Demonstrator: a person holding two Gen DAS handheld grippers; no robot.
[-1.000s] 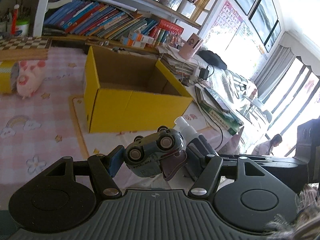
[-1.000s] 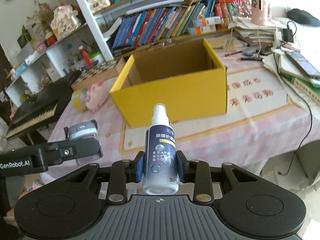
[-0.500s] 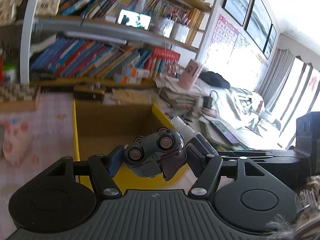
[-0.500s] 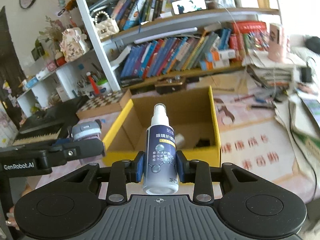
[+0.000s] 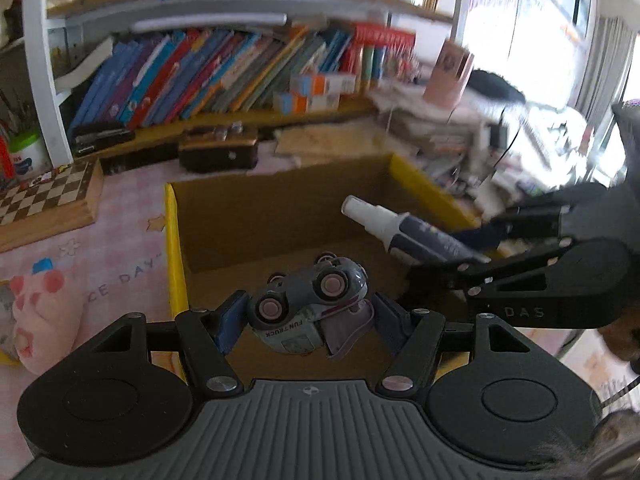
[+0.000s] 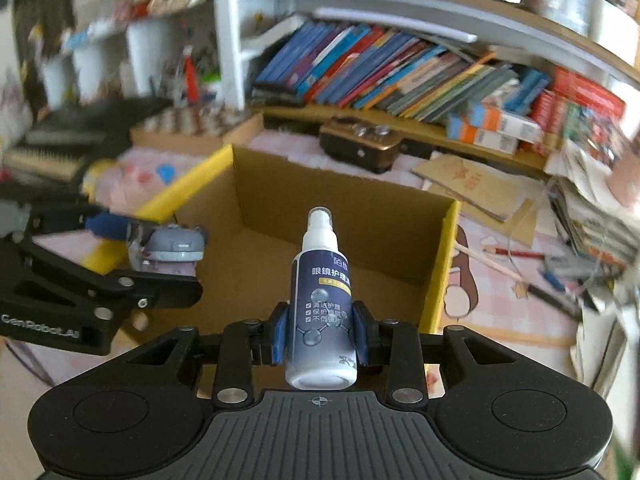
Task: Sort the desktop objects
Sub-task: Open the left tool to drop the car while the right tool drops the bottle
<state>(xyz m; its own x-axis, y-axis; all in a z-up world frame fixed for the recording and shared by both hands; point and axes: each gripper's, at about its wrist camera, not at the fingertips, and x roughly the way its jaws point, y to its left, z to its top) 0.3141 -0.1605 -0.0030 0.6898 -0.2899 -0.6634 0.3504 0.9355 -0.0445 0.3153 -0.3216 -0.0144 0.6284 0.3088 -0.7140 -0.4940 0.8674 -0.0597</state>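
Observation:
My left gripper (image 5: 306, 316) is shut on a grey toy truck (image 5: 308, 304), held wheels-up over the open yellow cardboard box (image 5: 176, 248). My right gripper (image 6: 320, 334) is shut on a dark blue spray bottle (image 6: 322, 300) with a white nozzle, also over the box (image 6: 444, 264). In the left wrist view the bottle (image 5: 404, 232) and right gripper come in from the right above the box. In the right wrist view the truck (image 6: 174, 246) and left gripper are at the left over the box's near corner. The visible part of the box's inside is bare brown cardboard.
The box stands on a pink checked tablecloth (image 5: 80, 260). A pink pig plush (image 5: 36, 312) and a chessboard (image 5: 44, 196) lie to the left. A brown case (image 6: 360, 148) sits behind the box, below shelves of books (image 6: 400, 76). Papers and pencils (image 6: 520, 256) clutter the right.
Both grippers have moved forward and tilted down, from the box's front side to above its opening. Each keeps hold of its object.

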